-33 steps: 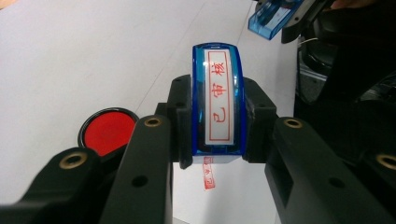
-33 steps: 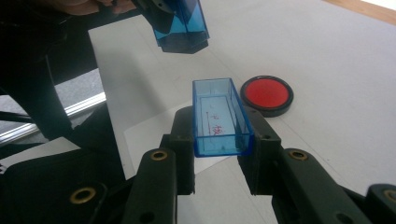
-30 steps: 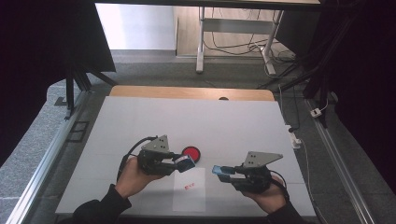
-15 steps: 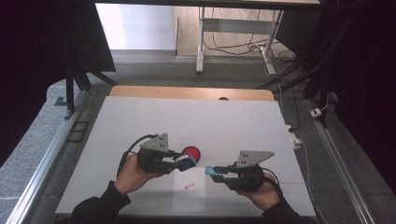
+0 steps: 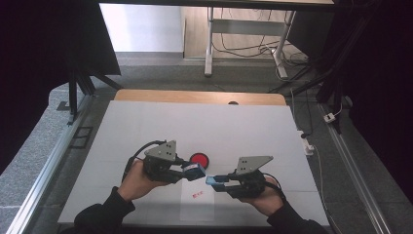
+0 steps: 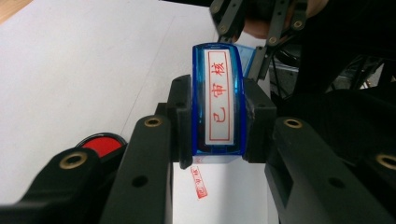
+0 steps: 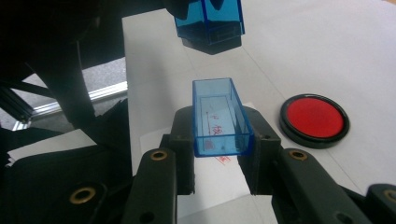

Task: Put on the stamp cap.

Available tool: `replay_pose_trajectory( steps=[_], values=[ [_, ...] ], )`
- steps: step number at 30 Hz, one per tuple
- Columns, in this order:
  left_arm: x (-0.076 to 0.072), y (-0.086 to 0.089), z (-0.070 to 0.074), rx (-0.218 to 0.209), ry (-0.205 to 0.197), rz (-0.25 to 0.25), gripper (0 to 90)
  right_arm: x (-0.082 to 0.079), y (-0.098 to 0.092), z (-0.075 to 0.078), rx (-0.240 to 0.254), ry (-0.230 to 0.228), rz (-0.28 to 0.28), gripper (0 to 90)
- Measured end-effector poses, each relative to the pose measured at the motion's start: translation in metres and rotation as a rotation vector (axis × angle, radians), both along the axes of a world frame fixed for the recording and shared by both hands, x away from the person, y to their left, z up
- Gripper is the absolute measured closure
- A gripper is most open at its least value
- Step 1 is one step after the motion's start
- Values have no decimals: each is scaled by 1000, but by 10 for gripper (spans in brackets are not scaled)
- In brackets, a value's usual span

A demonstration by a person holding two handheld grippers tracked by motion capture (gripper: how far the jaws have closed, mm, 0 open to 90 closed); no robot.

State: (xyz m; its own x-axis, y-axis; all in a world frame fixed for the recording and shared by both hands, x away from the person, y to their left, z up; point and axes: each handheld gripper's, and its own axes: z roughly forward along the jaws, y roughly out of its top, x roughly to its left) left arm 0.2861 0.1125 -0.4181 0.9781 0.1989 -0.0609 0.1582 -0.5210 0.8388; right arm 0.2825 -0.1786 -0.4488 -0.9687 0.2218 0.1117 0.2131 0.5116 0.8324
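Observation:
My left gripper [image 5: 194,170] is shut on a blue stamp [image 6: 218,100] and holds it above the table; the stamp's label of red characters faces the left gripper view. My right gripper [image 5: 215,181] is shut on the stamp's clear blue cap [image 7: 219,119], open end turned toward the stamp [image 7: 210,23], with a small gap between the two. A round red ink pad [image 5: 199,159] lies on the table just behind the jaws. Below them, a red stamp print [image 5: 197,195] marks a sheet of paper [image 5: 195,209].
The white table top [image 5: 146,126] ends in a wooden strip [image 5: 195,96] at the far side. Metal rails [image 5: 44,170] run along both sides. A grey floor with desk legs and cables [image 5: 272,53] lies beyond.
My right gripper has moved left and slightly down with the cap, closer to the stamp. The left gripper has stayed where it was.

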Motion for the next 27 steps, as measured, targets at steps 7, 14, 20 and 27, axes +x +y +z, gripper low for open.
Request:
replay_pose_trajectory(
  steps=[7,14,20,27],
  values=[
    [-1,-1,1,-2,-6,-35,696,3,6,-3,10,12,38,692],
    [-1,-5,0,4,-6,-59,696,5,13,-7,3,9,74,692],
    [-1,-7,-2,1,1,-78,695,6,18,-10,8,9,106,691],
    [-2,-9,-3,5,2,-98,696,8,22,-12,12,20,132,691]
  ],
)
